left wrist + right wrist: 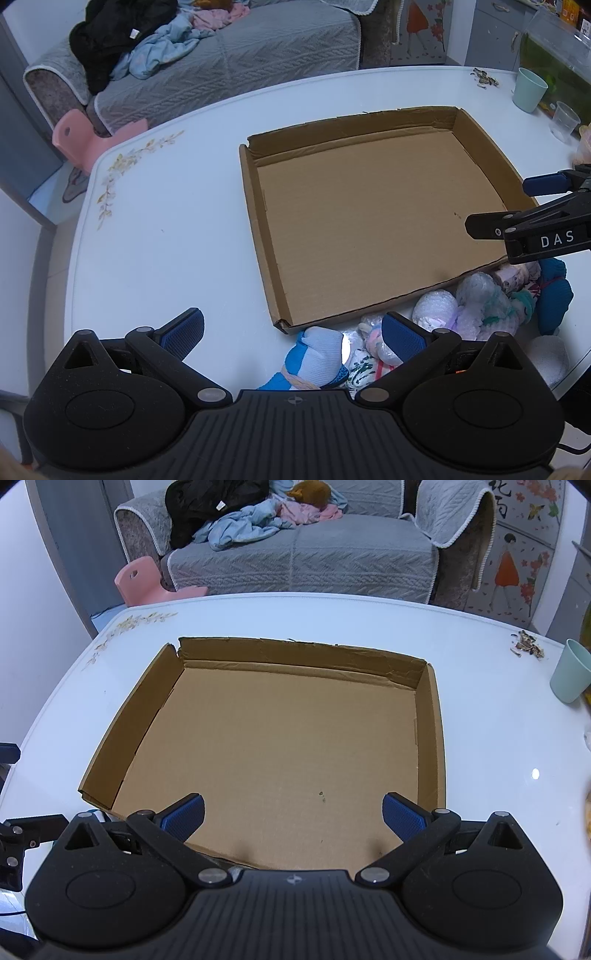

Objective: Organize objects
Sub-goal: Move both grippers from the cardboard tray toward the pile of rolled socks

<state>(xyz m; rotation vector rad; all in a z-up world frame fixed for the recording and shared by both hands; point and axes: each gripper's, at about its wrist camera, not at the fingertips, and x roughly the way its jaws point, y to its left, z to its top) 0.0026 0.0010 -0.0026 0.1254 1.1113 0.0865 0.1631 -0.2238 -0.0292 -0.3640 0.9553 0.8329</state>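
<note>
A shallow, empty cardboard tray [369, 229] lies on the white table [166, 240]; it also shows in the right wrist view [280, 746]. Several rolled sock bundles lie along its near edge: a blue-and-white one [314, 356], pale bubble-wrapped ones [436, 310] and a dark blue one [554, 295]. My left gripper [291, 332] is open and empty, just above the near-left end of the bundles. My right gripper [293, 814] is open and empty over the tray's near edge; it shows from the side in the left wrist view [517, 206].
A mint cup [529, 89] and a clear plastic cup [564, 121] stand at the table's far right, next to some crumbs [485, 78]. Behind the table are a grey sofa [303, 557] with clothes on it and a pink stool [147, 583].
</note>
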